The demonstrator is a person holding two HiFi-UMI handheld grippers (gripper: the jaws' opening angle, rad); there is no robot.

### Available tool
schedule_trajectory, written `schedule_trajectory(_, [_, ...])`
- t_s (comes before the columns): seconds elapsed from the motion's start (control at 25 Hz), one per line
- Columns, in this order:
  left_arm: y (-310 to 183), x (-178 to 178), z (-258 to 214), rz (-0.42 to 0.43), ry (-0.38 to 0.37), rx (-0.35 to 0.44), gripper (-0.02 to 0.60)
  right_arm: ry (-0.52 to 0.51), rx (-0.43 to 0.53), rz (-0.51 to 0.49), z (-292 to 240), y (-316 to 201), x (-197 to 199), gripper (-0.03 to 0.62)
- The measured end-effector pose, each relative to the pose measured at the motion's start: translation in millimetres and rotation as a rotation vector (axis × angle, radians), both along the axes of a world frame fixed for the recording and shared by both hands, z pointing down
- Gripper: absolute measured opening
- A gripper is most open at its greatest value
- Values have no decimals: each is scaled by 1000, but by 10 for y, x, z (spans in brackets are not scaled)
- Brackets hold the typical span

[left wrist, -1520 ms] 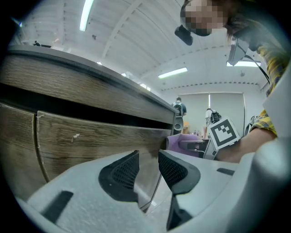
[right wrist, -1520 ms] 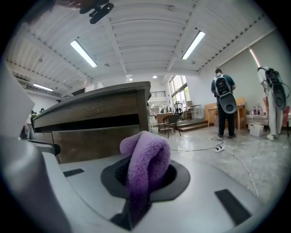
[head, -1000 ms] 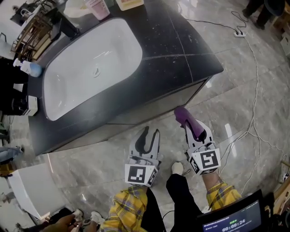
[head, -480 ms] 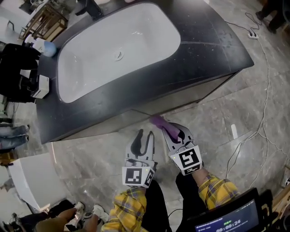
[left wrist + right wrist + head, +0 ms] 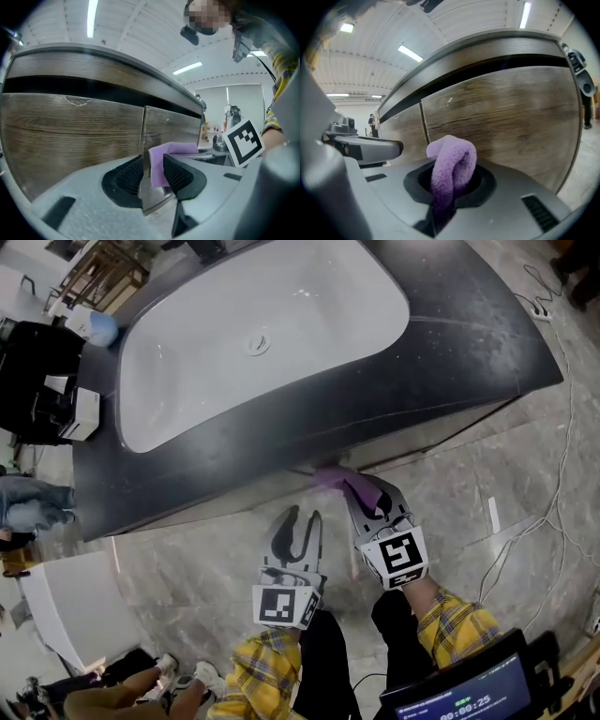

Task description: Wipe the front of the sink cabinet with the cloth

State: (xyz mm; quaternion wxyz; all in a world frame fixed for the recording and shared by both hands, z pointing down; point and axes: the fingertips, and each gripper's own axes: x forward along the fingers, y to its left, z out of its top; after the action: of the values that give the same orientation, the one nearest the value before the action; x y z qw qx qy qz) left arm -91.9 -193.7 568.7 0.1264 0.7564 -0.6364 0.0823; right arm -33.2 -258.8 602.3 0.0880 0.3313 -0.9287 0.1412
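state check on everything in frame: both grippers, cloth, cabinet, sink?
right gripper: shut on the fluffy purple cloth
fluffy purple cloth: bunched and folded over in the jaws, up by the cabinet front; contact unclear
left gripper: open, empty
wood-grain cabinet doors: closed
white oval sink basin: empty

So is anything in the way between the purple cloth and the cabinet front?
No, nothing visible. The purple cloth, clamped in the right hand-held gripper, points straight at the cabinet front. The left hand-held gripper hangs open beside it, not between.
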Motion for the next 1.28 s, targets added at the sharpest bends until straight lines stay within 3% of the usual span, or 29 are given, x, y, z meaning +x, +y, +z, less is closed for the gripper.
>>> schedule_trajectory(0.76, [-713, 1305, 170, 160, 64, 9, 110, 30, 18, 145, 147, -731, 1380, 41])
schedule_trajectory(1.28, [-957, 1999, 230, 228, 79, -1, 110, 51, -9, 341, 226, -1261, 2503, 41])
